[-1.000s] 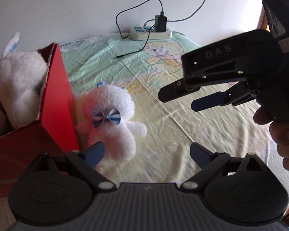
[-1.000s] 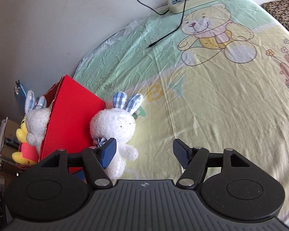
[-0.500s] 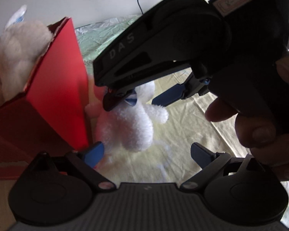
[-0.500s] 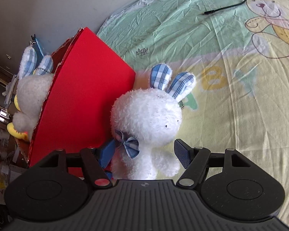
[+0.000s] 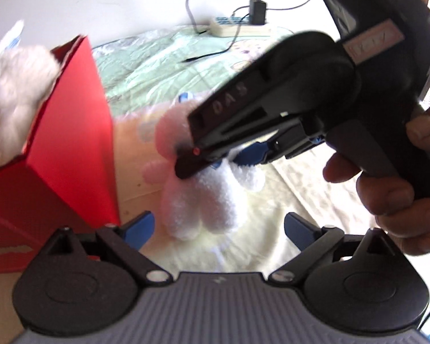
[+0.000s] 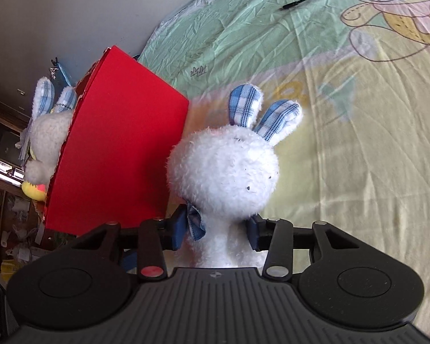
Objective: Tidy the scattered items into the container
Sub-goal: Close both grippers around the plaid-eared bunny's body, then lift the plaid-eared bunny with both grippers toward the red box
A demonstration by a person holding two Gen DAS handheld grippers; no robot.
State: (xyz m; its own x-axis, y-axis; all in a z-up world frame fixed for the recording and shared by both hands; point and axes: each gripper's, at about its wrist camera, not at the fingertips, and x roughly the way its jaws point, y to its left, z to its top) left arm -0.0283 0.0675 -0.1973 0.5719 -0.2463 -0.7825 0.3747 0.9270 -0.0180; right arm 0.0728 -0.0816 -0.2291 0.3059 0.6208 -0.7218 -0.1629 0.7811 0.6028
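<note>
White plush rabbit (image 6: 223, 169) pinched at the neck by the right gripper (image 6: 218, 229), just beside the red box (image 6: 120, 160)
Person's hand (image 5: 395, 189) angles that tool down over the rabbit; left gripper (image 5: 219, 226) hovers near it, fingers spread wide, empty

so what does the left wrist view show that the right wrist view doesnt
Only the left wrist view shows the power strip with its plugged-in charger, the hand holding the right gripper, and the open left gripper. Only the right wrist view shows the bunny's plaid ears, the yellow toy in the box, and the fingers shut at its neck. Both show the white bunny, the red box and the bedsheet.
</note>
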